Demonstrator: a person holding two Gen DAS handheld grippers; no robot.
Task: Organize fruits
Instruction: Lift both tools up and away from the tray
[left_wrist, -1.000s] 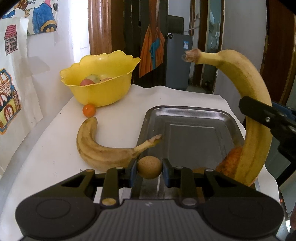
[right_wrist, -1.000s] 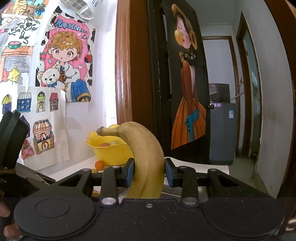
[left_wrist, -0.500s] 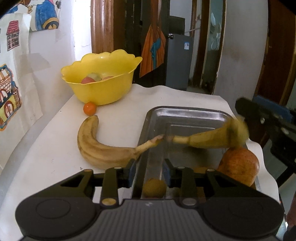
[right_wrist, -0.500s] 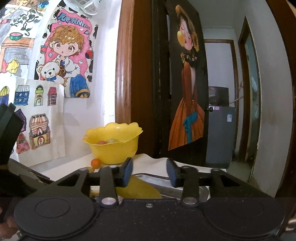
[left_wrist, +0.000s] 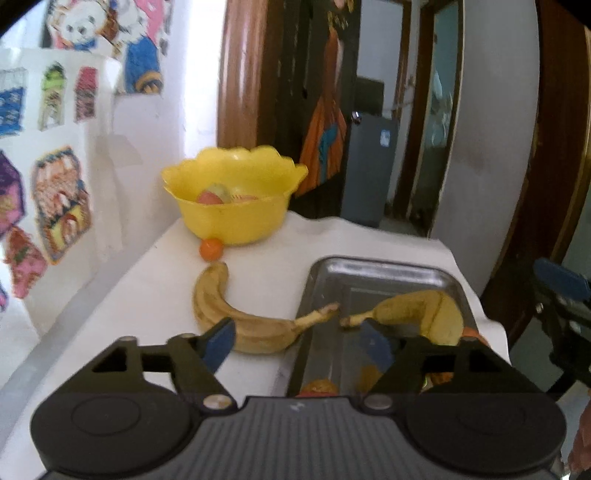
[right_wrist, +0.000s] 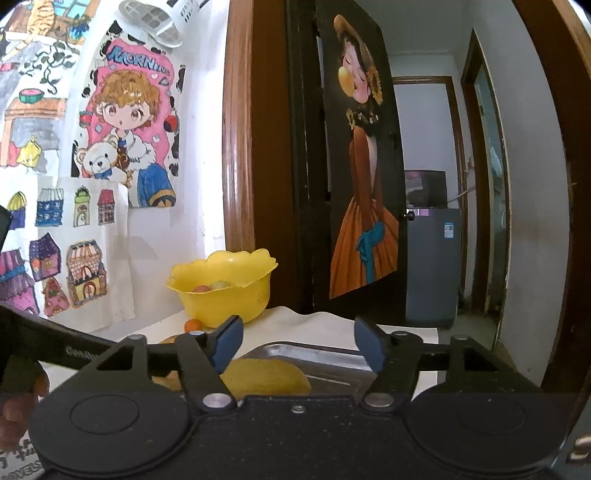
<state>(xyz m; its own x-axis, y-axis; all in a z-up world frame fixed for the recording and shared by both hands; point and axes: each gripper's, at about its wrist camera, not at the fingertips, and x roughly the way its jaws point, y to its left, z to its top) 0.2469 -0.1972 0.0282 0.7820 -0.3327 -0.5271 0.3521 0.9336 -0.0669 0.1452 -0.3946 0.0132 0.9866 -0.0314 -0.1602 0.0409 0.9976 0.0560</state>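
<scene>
Tray (left_wrist: 380, 275) front behind left tongs (left_wrist: 299, 343)

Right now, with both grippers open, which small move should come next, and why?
Probably reach the left gripper to the banana on the cloth. One banana already lies in the metal tray, this one lies outside with only its stem over the rim, and both grippers' jaws have just opened, empty.

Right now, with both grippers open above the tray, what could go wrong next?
1. The banana on the table rests its stem on the tray rim; a pull on the tray may roll it.
2. The small orange fruit sits loose beside the yellow bowl and might roll off the table.
3. The left gripper and right gripper hang close together and may collide.
</scene>
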